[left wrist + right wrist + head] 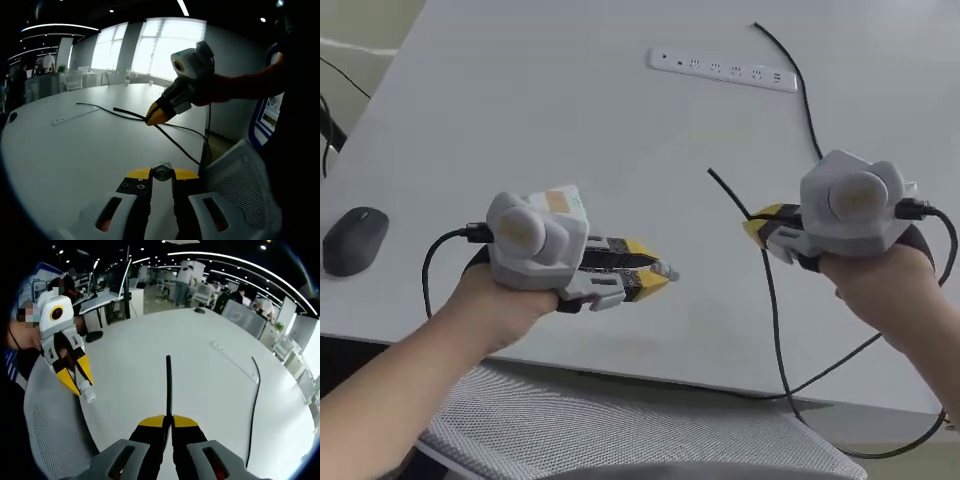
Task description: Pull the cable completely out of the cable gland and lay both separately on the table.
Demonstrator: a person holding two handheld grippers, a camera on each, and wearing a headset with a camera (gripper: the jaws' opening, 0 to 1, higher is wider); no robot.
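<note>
1. White table (570, 120) across most of the head view, with a power strip (723, 70) at upper centre, a mouse (355, 240) at the left edge and a mesh chair (620, 430) along the bottom; open-plan office behind in both gripper views.
2. Left gripper (655, 272) at lower centre-left of the head view, jaws clenched on the cable gland (666, 271); gland a small grey barrel poking out past the yellow tips, held above the table near its front edge.
3. Right gripper (757, 225) at centre-right, jaws pinched on the black cable (730, 195); short free end pointing up and left past the tips, long remainder dropping over the table's near edge toward lower right.
4. Deciding relation: gland and cable end apart, bare table between the two grippers; cable judged already clear of the gland.
5. Long axis of the cable straight up the middle of the right gripper view, in line with the jaws; gland at that view's lower left, off that axis.
6. Judged remaining: lowering each piece onto the table beneath its own gripper, well apart, then releasing. Risk: trailing cable dragging the free end off if let go close to the edge.
</note>
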